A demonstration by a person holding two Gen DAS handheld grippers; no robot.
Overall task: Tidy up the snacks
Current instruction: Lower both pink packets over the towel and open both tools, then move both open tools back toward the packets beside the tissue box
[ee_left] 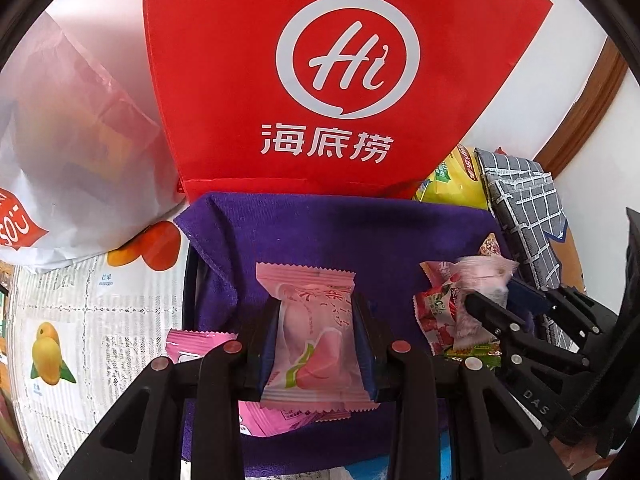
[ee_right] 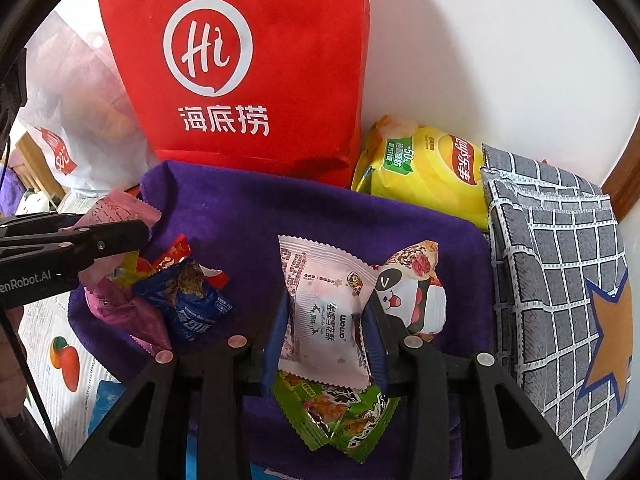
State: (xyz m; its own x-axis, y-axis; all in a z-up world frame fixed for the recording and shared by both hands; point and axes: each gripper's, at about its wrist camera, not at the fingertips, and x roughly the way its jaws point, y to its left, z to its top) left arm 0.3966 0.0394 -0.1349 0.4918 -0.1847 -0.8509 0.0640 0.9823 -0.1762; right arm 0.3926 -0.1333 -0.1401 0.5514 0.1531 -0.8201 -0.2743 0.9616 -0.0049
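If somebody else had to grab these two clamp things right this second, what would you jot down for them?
Left gripper: shut on a pink peach snack packet, lifted over the purple cloth.
Right gripper: pads press a pale pink snack packet, with a green packet under it.
On the cloth: a panda packet, a blue packet, and red ones.
Behind: red bag, yellow chips bag.
Done: two packets picked. Left: put them away, then sort the rest. Which place they go to is not shown.
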